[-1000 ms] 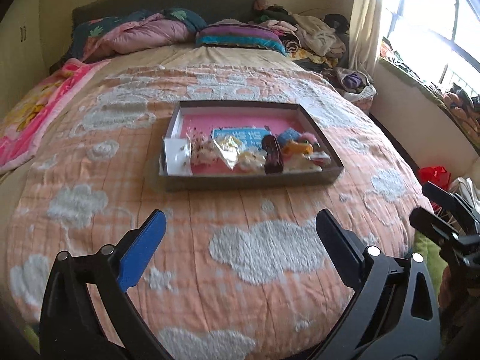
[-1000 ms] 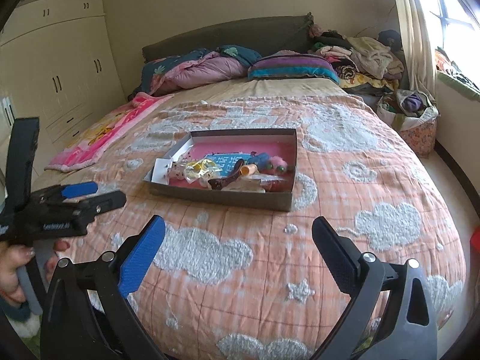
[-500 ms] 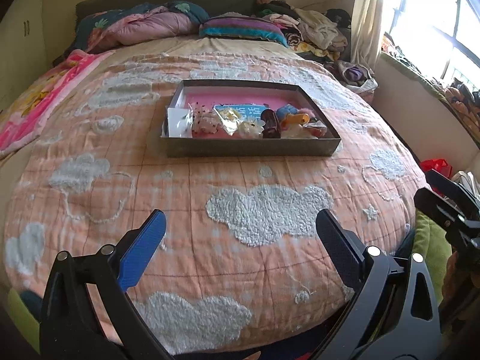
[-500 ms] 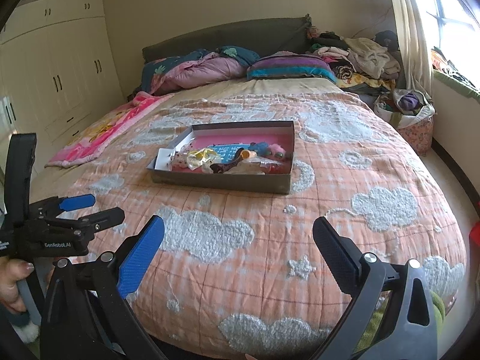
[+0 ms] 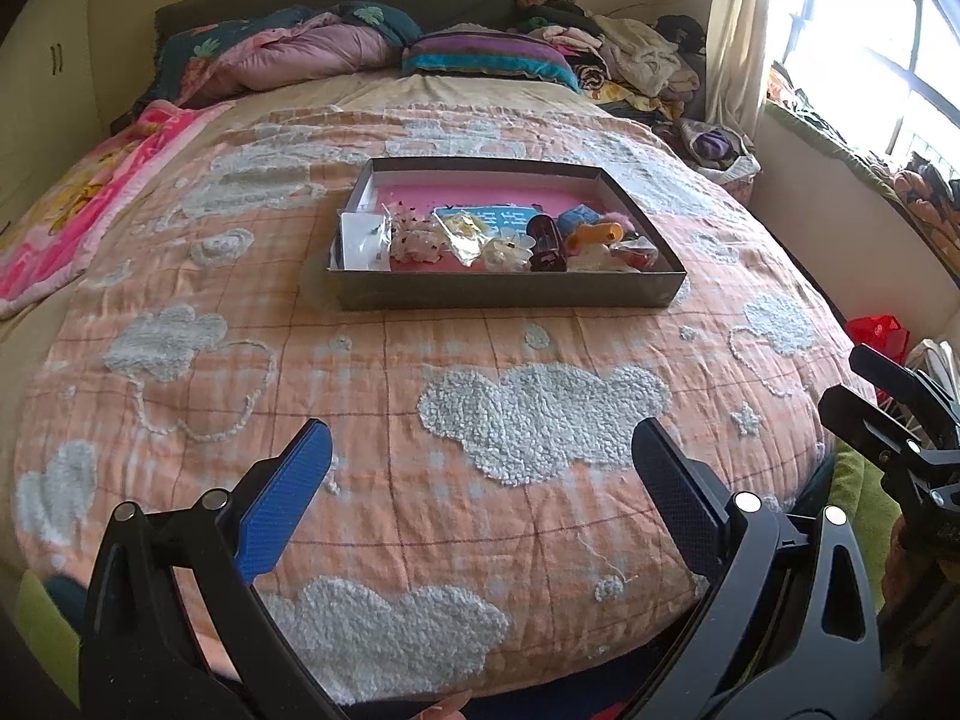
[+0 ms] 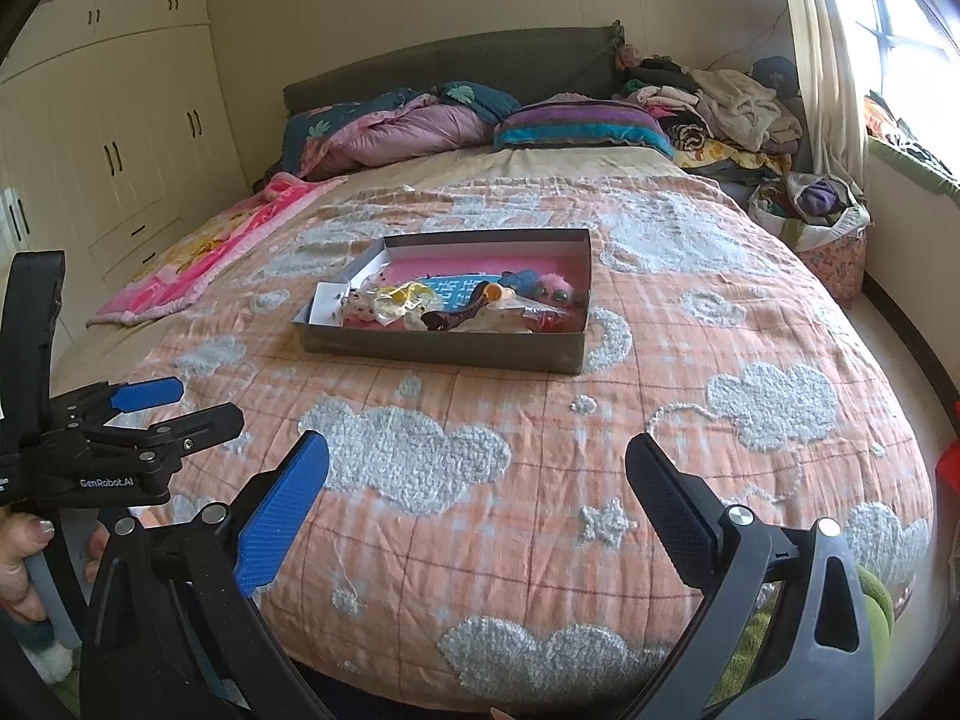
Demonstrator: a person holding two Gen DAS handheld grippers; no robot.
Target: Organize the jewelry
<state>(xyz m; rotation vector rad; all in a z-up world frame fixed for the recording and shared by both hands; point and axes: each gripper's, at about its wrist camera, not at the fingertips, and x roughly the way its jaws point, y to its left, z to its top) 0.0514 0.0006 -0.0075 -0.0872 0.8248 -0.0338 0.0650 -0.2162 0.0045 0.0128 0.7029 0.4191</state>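
A shallow grey box with a pink floor [image 5: 510,294] [image 6: 444,348] sits on the middle of the bed. It holds a jumble of jewelry and hair accessories: a white card [image 5: 359,238], clear packets [image 5: 462,234], a dark brown clip [image 5: 546,243] [image 6: 462,315], an orange piece [image 5: 594,234]. My left gripper [image 5: 483,495] is open and empty above the bed's near edge, well short of the box. My right gripper [image 6: 477,495] is open and empty, likewise far from the box. Each gripper shows in the other's view, the left [image 6: 150,414] and the right [image 5: 864,396].
The bed wears an orange quilt with white clouds [image 5: 540,420]. Pillows and folded blankets [image 5: 312,51] lie at the headboard. A pink blanket [image 5: 90,198] lies on the left. Clothes piles [image 6: 738,102] and a basket [image 6: 822,222] stand right, wardrobes [image 6: 120,138] left.
Both grippers have drawn back from the box toward the bed's foot. The box looks farther away and more of the quilt shows. Both stay open.
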